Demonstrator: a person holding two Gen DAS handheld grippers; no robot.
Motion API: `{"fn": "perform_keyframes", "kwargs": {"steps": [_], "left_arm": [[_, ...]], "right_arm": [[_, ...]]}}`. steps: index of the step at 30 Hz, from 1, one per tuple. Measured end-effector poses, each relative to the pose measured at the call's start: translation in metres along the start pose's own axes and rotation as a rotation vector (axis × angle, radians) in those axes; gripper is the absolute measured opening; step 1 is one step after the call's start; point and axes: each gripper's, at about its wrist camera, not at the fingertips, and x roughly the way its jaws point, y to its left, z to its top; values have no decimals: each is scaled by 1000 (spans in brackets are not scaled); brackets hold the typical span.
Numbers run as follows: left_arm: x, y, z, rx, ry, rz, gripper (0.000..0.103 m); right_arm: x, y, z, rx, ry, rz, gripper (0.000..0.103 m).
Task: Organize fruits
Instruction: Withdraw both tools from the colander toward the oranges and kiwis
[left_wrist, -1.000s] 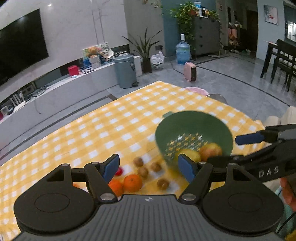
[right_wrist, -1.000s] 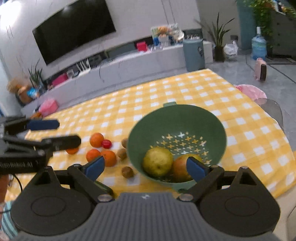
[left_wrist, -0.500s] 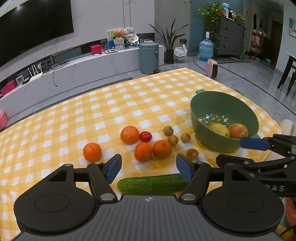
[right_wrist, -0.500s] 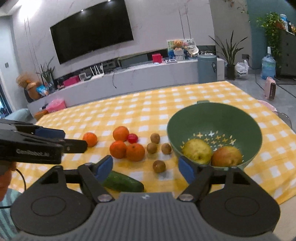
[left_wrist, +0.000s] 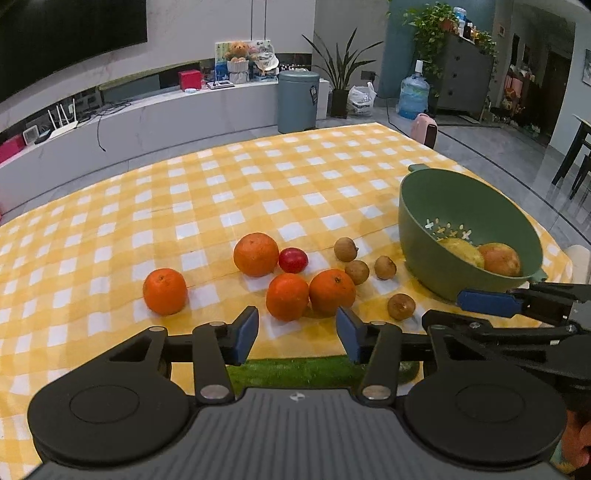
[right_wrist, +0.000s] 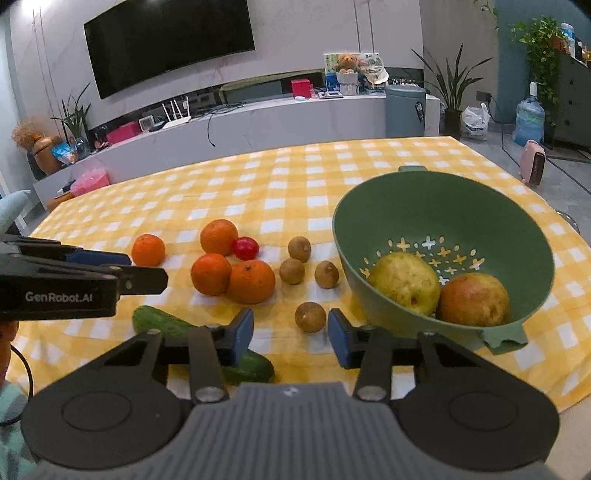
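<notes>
Fruits: mostly still loose on the surface (right_wrist: 295, 177), the yellow-check cloth. Only two are sorted, a yellowish pear-like fruit (right_wrist: 404, 282) and a reddish one (right_wrist: 474, 299), touching each other at the bottom of the green colander (right_wrist: 436, 206).

Left to move, seen from the right wrist view:
- four oranges (right_wrist: 251, 280) in a loose cluster at about 9 o'clock from the colander, one of them (right_wrist: 147, 250) set apart further out
- a small red fruit (right_wrist: 245, 248) touching the far orange
- four small brown fruits (right_wrist: 310, 316) between the oranges and the colander, the nearest just ahead of the right claw (right_wrist: 290, 338)
- a cucumber (right_wrist: 173, 325) at the near edge, at 7 o'clock from the oranges; not a fruit, so my guess is it stays out.

Right claw: jaws closing, nothing between them, narrow gap, nearest brown fruit just beyond the tips.
Left claw (left_wrist: 297, 334): jaws also closing, empty, sits above the cucumber (left_wrist: 295, 365), with two oranges just past its tips.

Call it early stage: two in, nine out.
</notes>
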Motion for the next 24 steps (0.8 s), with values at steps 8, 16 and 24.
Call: {"fn": "perform_keyframes", "kwargs": {"steps": [8,16,24], "left_arm": [[28,4,3,25,35,3,57],[52,9,8,22,79,8,57],[67,10,10,44,97,-2,57]], "right_arm": [[30,2,3,34,28,-44,41],[52,3,2,37,54,-73,38],[60,0,2,43,63,-73,31]]}}
